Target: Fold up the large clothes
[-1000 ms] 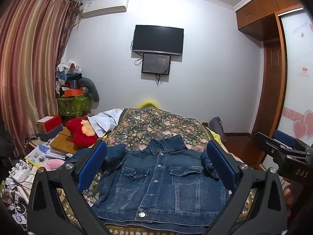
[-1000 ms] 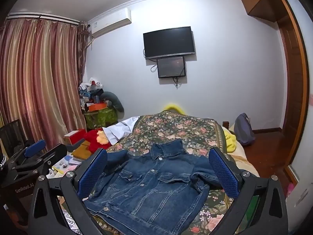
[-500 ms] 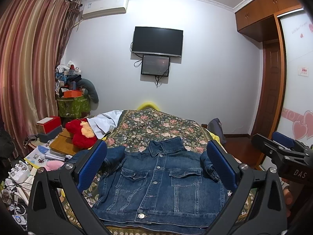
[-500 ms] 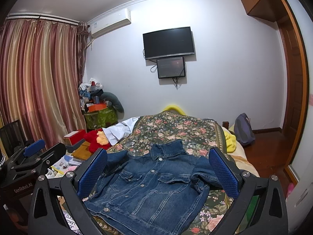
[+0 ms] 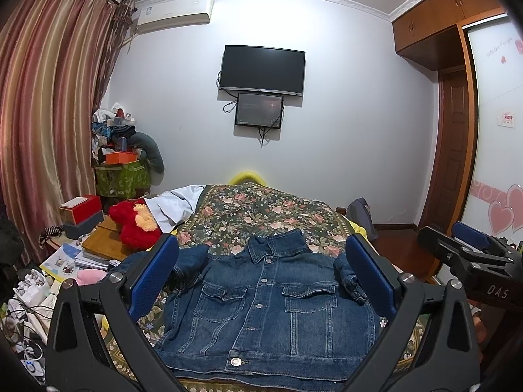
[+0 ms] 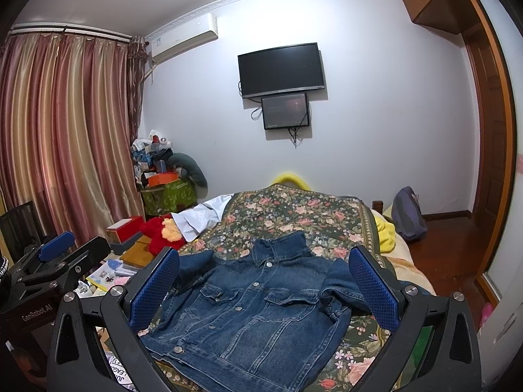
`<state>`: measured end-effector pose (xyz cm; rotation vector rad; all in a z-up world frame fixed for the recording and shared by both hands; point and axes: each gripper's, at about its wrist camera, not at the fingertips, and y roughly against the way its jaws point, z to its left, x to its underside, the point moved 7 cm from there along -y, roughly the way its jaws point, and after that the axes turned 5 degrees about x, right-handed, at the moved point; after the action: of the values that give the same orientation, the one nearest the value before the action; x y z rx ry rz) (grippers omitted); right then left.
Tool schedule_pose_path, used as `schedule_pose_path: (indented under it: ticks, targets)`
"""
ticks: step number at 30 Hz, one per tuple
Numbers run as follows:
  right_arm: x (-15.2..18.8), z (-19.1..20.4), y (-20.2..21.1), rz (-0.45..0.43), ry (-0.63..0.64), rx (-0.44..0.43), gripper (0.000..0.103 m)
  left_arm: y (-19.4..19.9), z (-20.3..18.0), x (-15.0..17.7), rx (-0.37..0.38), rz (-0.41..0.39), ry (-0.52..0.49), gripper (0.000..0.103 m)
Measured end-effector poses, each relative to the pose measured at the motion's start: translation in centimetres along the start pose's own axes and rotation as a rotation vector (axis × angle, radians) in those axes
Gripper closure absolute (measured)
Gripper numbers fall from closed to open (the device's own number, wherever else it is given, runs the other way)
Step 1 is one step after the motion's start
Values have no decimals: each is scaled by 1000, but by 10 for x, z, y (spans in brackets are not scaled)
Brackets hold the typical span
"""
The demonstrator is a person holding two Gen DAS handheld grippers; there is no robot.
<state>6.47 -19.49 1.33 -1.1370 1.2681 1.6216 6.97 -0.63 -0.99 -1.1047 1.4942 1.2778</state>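
On the bed's dark floral bedspread, the blue denim button-front jacket lay face up, collar pointing away toward the wall and hem nearest the grippers, so its long axis ran straight ahead of both. The left gripper and right gripper hung above it, jaws spread wide and empty. Judging by the views, the left sat squarer over the hem and the right nearer the bunched right-hand sleeve.
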Motion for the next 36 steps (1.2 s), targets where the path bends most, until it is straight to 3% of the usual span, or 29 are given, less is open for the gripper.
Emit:
schedule_pose_path:
  ticks: [7, 17, 24, 28, 31, 36]
  targets:
    - [4, 2, -3, 18, -4, 5, 0, -1, -2, -3, 7, -11, -6, 0]
    - [8, 1, -32, 102, -27, 20, 0, -38, 26, 13, 10, 101, 89, 0]
    - [13, 0, -84, 181, -19, 42, 0, -87, 79, 19, -100, 95, 55, 0]
    - [13, 3, -125, 215, 22, 66, 0, -113, 123, 29, -203, 169, 43, 0]
    - [12, 6, -157, 233, 56, 75, 0, -130, 158, 39, -238, 214, 96, 0]
    - [8, 13, -216, 282, 81, 37, 0, -160, 215, 62, -362, 309, 135, 0]
